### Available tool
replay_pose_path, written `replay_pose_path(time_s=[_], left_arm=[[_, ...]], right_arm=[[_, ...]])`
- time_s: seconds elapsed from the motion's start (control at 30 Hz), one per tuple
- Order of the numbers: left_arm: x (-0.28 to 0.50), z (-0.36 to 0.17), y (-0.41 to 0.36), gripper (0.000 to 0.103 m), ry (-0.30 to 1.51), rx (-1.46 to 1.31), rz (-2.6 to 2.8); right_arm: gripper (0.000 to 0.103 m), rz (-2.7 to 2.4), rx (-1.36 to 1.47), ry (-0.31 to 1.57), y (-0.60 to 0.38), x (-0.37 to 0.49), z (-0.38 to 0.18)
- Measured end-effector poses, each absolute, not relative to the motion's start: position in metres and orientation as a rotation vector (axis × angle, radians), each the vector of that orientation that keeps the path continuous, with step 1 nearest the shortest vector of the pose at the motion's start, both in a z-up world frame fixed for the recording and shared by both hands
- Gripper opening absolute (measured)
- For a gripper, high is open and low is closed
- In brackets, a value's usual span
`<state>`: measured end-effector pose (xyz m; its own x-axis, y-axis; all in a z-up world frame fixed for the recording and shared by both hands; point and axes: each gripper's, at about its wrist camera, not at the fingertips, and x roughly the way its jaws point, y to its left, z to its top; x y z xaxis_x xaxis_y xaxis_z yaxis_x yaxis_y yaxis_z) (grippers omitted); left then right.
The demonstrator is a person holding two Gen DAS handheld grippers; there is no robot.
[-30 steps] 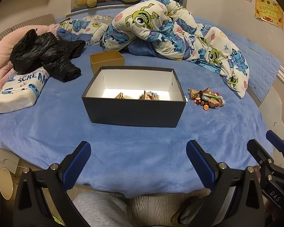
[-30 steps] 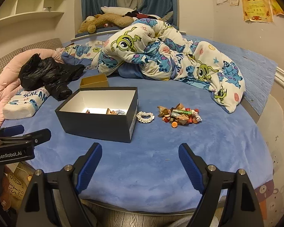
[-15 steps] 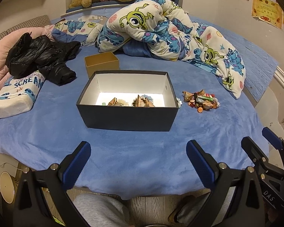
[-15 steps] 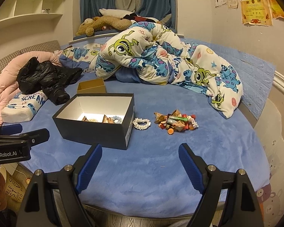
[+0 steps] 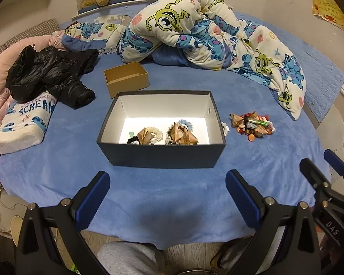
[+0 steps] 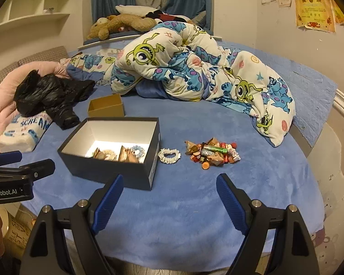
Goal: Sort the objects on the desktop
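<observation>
Black box point(image 5: 161, 153) sits ahead of my left hand-held gripper point(image 5: 167, 200); scrunchie point(image 6: 169, 155) and pile point(image 6: 212, 154) ahead of right hand-held gripper point(image 6: 168, 200). Both released, empty.

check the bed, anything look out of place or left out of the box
Yes. A white scrunchie lies on the blue bed cover just outside the black box, though similar ones are already inside. Right of it a loose pile of small items sits unsorted. The small brown box behind looks empty.
</observation>
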<state>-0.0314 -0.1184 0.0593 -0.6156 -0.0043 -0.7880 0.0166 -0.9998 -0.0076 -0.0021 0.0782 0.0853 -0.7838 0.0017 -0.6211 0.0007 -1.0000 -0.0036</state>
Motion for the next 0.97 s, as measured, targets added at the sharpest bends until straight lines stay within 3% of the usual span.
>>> replay_pose_path(time_s=[0.97], left_arm=[[-0.084, 0.038, -0.126, 0.102, 0.018, 1.439, -2.737]], right_arm=[[0.085, 2.955, -1.053, -0.023, 0.079, -0.061, 0.083]])
